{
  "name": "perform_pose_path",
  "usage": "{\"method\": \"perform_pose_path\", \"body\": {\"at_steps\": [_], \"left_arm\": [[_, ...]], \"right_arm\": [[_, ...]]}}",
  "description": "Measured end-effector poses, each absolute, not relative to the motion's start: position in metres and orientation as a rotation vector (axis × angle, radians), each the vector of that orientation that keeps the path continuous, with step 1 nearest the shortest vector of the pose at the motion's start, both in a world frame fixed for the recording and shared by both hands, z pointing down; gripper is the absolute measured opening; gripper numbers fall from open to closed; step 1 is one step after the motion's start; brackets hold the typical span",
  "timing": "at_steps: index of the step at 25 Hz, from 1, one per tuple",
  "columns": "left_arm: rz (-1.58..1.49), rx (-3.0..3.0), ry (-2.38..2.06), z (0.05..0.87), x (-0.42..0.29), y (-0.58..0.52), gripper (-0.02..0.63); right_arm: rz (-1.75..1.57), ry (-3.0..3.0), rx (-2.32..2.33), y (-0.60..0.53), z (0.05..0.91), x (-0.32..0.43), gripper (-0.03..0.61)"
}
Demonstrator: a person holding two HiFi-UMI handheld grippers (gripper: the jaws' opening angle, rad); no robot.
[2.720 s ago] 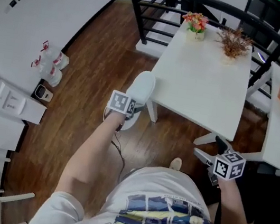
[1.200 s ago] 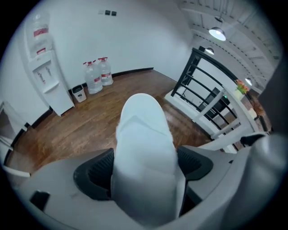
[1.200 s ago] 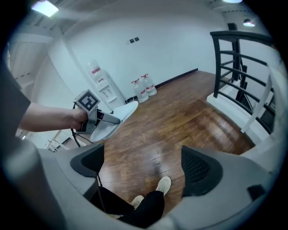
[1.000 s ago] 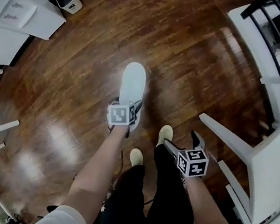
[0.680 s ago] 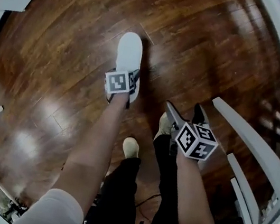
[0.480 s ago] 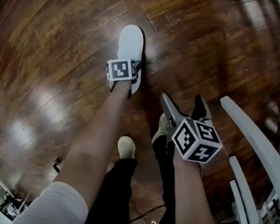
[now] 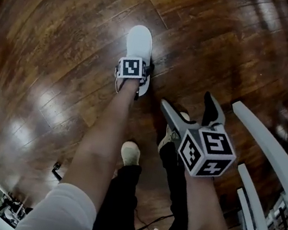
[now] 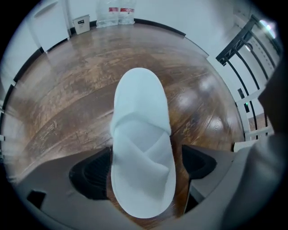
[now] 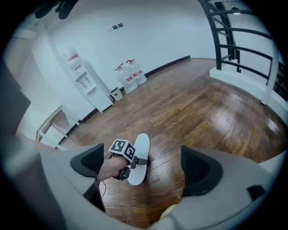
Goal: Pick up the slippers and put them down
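Observation:
One white slipper (image 7: 139, 39) lies flat on the dark wooden floor, toe pointing away from me. My left gripper (image 7: 133, 74) points straight down over its heel end. In the left gripper view the slipper (image 8: 141, 148) sits between the jaws of that gripper (image 8: 146, 168), which are opening; a strip of floor shows between the slipper and the right pad. My right gripper (image 7: 186, 100) hangs open and holds nothing, above the floor to the right of the slipper. The right gripper view shows the slipper (image 9: 139, 157) with the left gripper (image 9: 128, 165) on it. No second slipper is in view.
My own feet in pale shoes (image 7: 131, 151) stand just behind the slipper. White furniture legs (image 7: 271, 145) run along the right. Water bottles (image 9: 130, 72), a white dispenser (image 9: 81, 76) and a black railing (image 9: 234, 36) line the far walls.
The left gripper came down from beside the white table to the floor with the slipper in it, and its jaws have parted. The right gripper sank too.

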State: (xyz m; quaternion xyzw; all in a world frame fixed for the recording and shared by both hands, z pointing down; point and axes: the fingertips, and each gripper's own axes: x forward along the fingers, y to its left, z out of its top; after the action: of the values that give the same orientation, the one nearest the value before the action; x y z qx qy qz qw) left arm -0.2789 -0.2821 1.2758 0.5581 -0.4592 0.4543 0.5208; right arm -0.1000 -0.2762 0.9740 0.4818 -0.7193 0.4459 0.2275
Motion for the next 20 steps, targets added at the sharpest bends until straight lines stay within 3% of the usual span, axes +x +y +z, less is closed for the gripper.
{"method": "perform_pose_path", "body": {"at_steps": [7, 12, 16, 20], "left_arm": [[1.043, 1.421, -1.083, 1.220, -0.276, -0.278, 0.514], [1.262, 1.376, -1.156, 1.156, -0.323, -0.238, 0.509], [1.296, 1.320, -1.148, 1.072, -0.337, -0.197, 0.501], [1.230, 1.478, -1.094, 0.967, -0.323, -0.182, 0.494]], "right_arm": [[1.228, -1.999, 1.253, -0.258, 0.980, -0.115, 0.554], [1.128, -1.997, 1.189, -0.239, 0.986, -0.131, 0.554], [1.038, -1.987, 1.193, -0.212, 0.972, -0.128, 0.554], [0.992, -1.940, 1.196, -0.169, 0.904, -0.120, 0.554]]}}
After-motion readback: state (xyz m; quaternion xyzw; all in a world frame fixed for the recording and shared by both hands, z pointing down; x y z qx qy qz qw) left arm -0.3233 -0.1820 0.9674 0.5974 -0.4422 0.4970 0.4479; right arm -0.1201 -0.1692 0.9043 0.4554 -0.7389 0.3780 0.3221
